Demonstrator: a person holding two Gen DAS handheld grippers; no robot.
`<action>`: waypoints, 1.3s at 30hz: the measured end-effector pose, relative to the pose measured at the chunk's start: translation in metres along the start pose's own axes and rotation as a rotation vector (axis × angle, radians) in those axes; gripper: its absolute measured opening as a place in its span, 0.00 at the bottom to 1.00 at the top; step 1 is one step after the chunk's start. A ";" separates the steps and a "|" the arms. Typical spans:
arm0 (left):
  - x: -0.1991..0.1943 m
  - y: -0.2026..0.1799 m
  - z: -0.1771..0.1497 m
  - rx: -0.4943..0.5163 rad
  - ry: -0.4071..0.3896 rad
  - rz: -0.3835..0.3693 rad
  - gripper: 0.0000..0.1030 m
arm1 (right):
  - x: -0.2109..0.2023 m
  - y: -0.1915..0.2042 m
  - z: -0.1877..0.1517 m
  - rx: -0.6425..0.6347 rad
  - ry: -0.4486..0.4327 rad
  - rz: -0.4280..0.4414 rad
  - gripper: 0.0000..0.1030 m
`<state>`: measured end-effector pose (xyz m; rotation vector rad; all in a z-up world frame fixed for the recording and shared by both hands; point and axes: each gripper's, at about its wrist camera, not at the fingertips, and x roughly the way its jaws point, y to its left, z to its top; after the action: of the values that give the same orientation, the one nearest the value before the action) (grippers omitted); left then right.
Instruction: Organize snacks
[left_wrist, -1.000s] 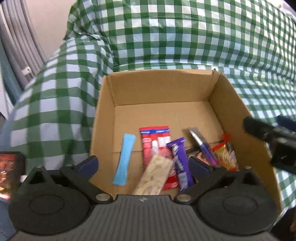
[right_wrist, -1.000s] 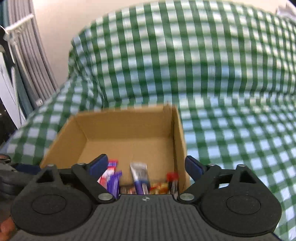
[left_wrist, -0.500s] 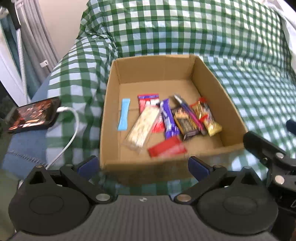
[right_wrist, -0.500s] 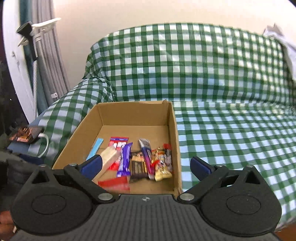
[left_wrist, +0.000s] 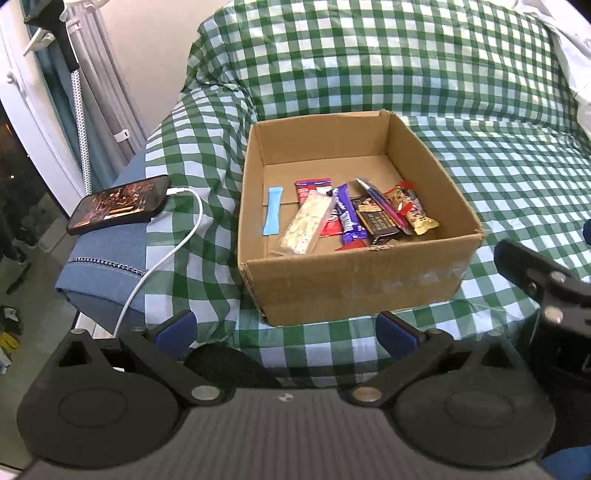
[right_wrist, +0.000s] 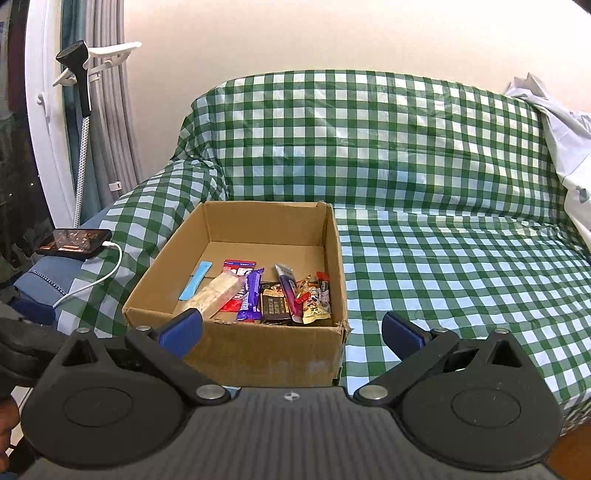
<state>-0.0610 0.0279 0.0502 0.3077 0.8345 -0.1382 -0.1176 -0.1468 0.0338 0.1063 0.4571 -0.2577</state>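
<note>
A cardboard box (left_wrist: 354, 284) sat on a sofa (right_wrist: 424, 155) draped in a green-and-white checked cloth (left_wrist: 498, 166), near the sofa's left armrest, and the snacks lay inside it on the bottom. From the left there was a thin blue sachet (left_wrist: 272, 210) lying by itself, then a pale bar (left_wrist: 306, 223) in clear wrap resting partly over a red packet (left_wrist: 314, 186), a purple bar (left_wrist: 347, 214), a dark chocolate bar (left_wrist: 376, 221), a slim purple-and-pink stick (left_wrist: 378, 203) propped across it, and a yellow-and-red packet (left_wrist: 412, 210) nearest the right wall. They overlapped one another in a loose fan rather than in tidy rows. Both grippers were held back from the box, in front of its near wall. The left gripper (left_wrist: 284, 332) stood with its jaws wide apart and nothing between them. The right gripper (right_wrist: 291, 328) was likewise spread to its widest, empty, with the box's front edge showing through the gap. On the blue armrest (left_wrist: 107, 273) to the left lay a phone (left_wrist: 120, 205) with its screen lit, a white cable (left_wrist: 162, 266) plugged into it and trailing down. Grey curtains (right_wrist: 110, 110) hung behind, beside a white frame (right_wrist: 44, 129).
</note>
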 end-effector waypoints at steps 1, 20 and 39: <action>-0.002 0.000 -0.001 -0.004 0.001 -0.008 1.00 | -0.003 0.000 -0.001 0.000 -0.003 -0.002 0.99; -0.010 -0.004 -0.005 0.005 -0.011 -0.004 1.00 | -0.020 -0.001 -0.002 -0.026 -0.039 -0.001 0.99; -0.008 -0.005 -0.005 0.011 -0.007 -0.009 1.00 | -0.019 0.002 -0.001 -0.025 -0.034 -0.006 0.99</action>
<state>-0.0710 0.0246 0.0515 0.3138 0.8284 -0.1520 -0.1343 -0.1407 0.0415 0.0763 0.4266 -0.2595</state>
